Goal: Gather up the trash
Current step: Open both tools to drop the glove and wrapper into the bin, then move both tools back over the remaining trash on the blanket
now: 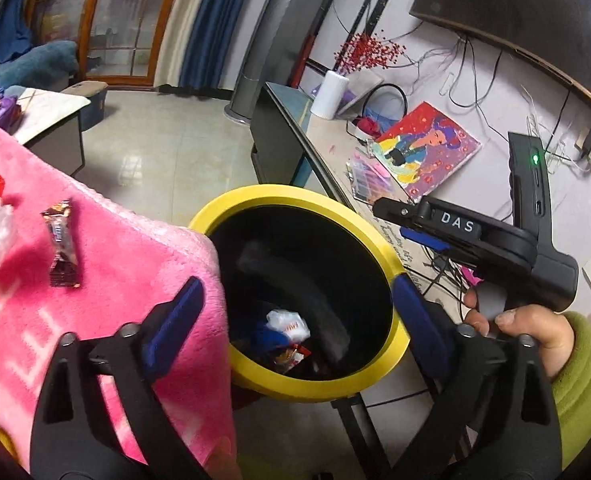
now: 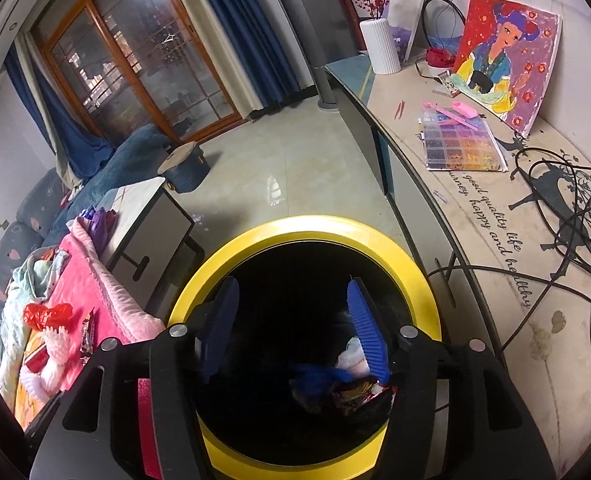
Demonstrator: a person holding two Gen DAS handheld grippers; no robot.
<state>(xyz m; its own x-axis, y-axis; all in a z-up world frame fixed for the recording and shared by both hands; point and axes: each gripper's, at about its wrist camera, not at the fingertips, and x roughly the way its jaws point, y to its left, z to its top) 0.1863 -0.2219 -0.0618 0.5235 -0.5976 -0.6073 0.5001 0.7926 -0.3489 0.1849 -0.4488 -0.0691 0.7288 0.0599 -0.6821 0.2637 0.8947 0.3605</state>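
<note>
A yellow-rimmed bin with a black liner stands between the pink blanket and the long table; it also shows in the right wrist view. Wrappers and a white scrap lie at its bottom, also seen in the right wrist view. A brown snack wrapper lies on the pink blanket, also visible in the right wrist view. My left gripper is open and empty over the bin. My right gripper is open and empty above the bin mouth; it shows in the left wrist view.
A long table on the right carries a painting, a bead box, a white vase and tangled cables. A red and white toy lies on the blanket. A low cabinet and sofa stand behind.
</note>
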